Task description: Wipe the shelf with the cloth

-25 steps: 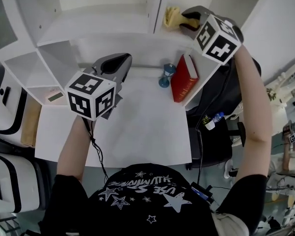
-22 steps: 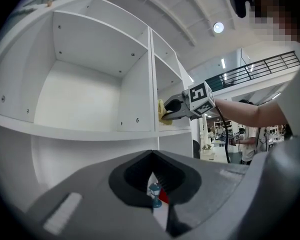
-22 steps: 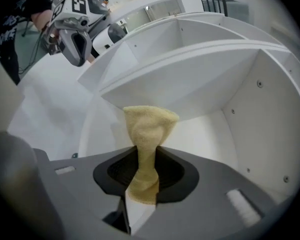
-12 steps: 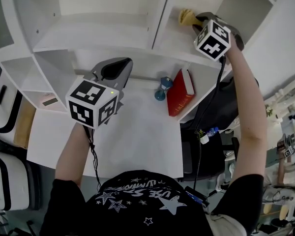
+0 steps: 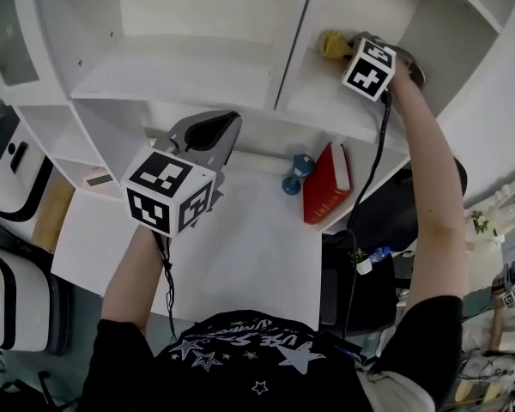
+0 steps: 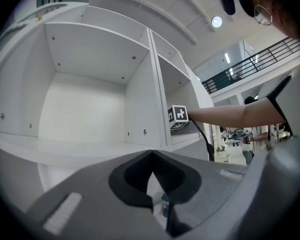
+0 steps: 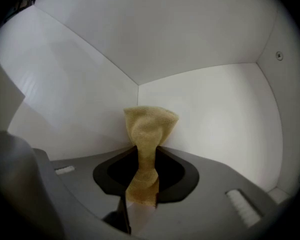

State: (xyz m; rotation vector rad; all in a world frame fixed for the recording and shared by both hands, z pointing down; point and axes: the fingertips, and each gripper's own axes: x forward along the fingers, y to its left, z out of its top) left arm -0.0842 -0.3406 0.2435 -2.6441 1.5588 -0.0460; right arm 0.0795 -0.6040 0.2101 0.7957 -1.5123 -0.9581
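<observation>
Shelf unit: a white shelf unit of open compartments (image 5: 180,67) rises above a white desk (image 5: 240,247); the room behind it is bright and high
Right tongs: the right tongs (image 7: 142,194) reach deep into the upper right compartment, jaws pinching a yellow towelling cloth (image 7: 147,134) at its narrow waist
Cloth place: just ahead of the right tongs' tips, close to the back corner of that compartment; whether it presses on the board below cannot be told
Left tongs: the left tongs (image 6: 153,154) hang well below and to the left of the right tongs, above the desk, tips pressed together with nothing between them
Beneath the right tongs: a red hardback book (image 5: 326,183) leans by a small blue hourglass-shaped object (image 5: 296,174) on the desk
Risk: the cloth is bunched into a thin rope, so a sweep would likely wipe only a narrow stripe; drag against the board could tug it out of the pinch, and tilting too low could let the hard jaws scrape the shelf
Long axis: it runs along the right tongs' own line, straight out from the jaws
Pointing: the flared free end faces the back corner, the short tail trails behind the pinch
</observation>
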